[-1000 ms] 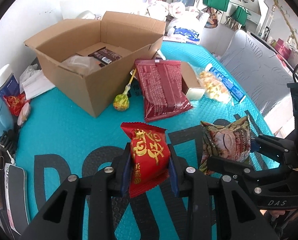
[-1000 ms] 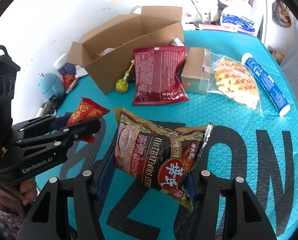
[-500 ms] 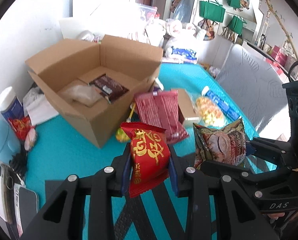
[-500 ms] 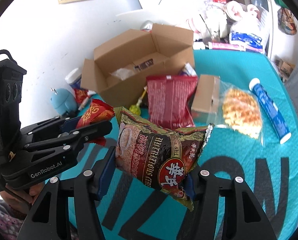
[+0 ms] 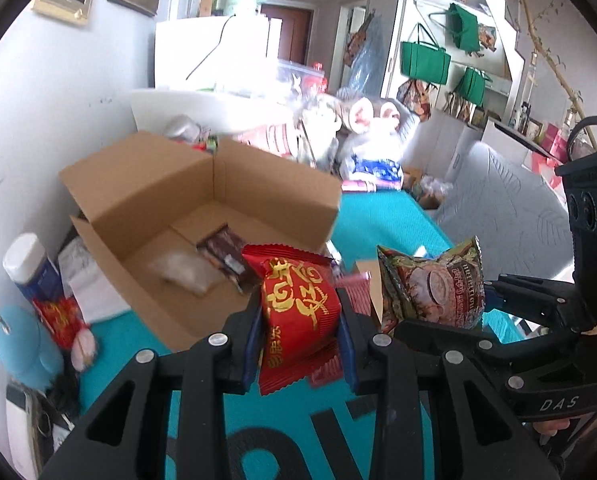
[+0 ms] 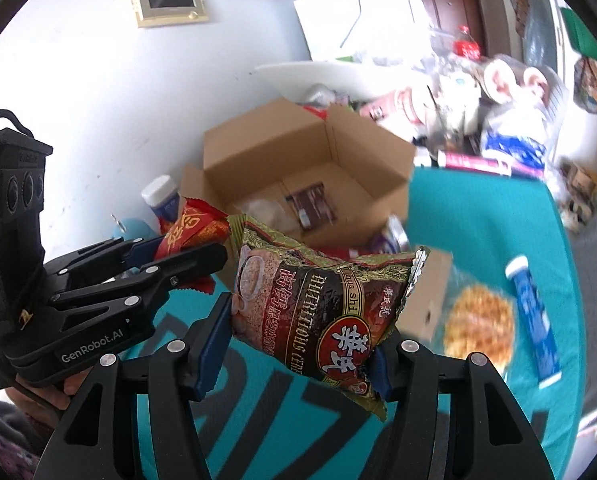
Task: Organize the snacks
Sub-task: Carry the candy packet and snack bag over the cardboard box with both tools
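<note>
My left gripper (image 5: 300, 322) is shut on a small red snack packet with gold characters (image 5: 298, 308), held up in the air just in front of the open cardboard box (image 5: 234, 188). Beside it on the right, my right gripper (image 6: 302, 328) is shut on a brown cereal packet (image 6: 318, 300), also lifted off the teal mat. In the right wrist view the red snack packet (image 6: 194, 228) and the left gripper (image 6: 178, 256) show at the left. The box (image 6: 290, 152) holds a dark chocolate-coloured packet (image 5: 226, 252) and a clear bag (image 5: 182, 272).
On the teal mat (image 6: 478, 232) lie a clear bag of yellow snacks (image 6: 478, 324), a blue tube (image 6: 532, 320) and a small carton (image 6: 430, 292). A white-capped bottle (image 5: 26, 264) and a blue object (image 5: 22, 340) stand left of the box. Clutter and a plush toy (image 5: 374, 120) fill the far end.
Both grippers have risen with their packets and come closer to the box. The box now fills the middle of both views, and the red bag and lollipop on the mat are hidden.
</note>
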Action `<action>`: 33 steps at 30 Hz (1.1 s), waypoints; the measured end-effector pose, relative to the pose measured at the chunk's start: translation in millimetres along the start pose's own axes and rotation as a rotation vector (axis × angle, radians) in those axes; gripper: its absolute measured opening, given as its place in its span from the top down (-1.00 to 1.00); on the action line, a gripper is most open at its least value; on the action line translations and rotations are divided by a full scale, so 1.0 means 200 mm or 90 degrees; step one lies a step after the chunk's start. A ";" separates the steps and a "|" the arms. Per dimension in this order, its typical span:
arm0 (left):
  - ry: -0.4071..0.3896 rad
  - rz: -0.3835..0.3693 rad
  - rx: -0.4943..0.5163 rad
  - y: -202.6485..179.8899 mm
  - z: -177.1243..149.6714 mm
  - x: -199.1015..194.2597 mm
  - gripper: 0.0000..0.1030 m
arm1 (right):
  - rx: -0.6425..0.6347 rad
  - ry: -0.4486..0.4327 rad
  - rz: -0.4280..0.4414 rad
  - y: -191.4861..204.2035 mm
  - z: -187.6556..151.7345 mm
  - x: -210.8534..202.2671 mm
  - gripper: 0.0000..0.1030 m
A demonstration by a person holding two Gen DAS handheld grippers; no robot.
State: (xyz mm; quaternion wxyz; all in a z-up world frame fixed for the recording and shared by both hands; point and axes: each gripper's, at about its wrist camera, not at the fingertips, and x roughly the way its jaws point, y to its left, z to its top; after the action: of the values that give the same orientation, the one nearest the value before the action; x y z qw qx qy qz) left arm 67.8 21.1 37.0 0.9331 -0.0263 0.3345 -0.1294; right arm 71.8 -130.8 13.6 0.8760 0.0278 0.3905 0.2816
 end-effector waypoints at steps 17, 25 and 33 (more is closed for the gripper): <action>-0.066 0.028 -0.006 0.26 0.40 0.11 0.38 | -0.080 -0.045 0.039 0.05 0.51 0.18 -0.13; -0.059 0.083 -0.010 0.41 0.51 0.26 0.38 | -0.096 -0.026 0.051 0.04 0.74 0.41 -0.13; -0.007 0.129 -0.017 0.55 0.51 0.43 0.38 | -0.109 0.016 0.054 0.02 0.80 0.65 -0.13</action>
State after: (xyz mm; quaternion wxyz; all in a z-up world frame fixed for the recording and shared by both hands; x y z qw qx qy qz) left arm 220.7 100.7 46.8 0.9429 -0.0058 0.3318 -0.0296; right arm 251.6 -33.2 38.7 0.8577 -0.0346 0.3741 0.3509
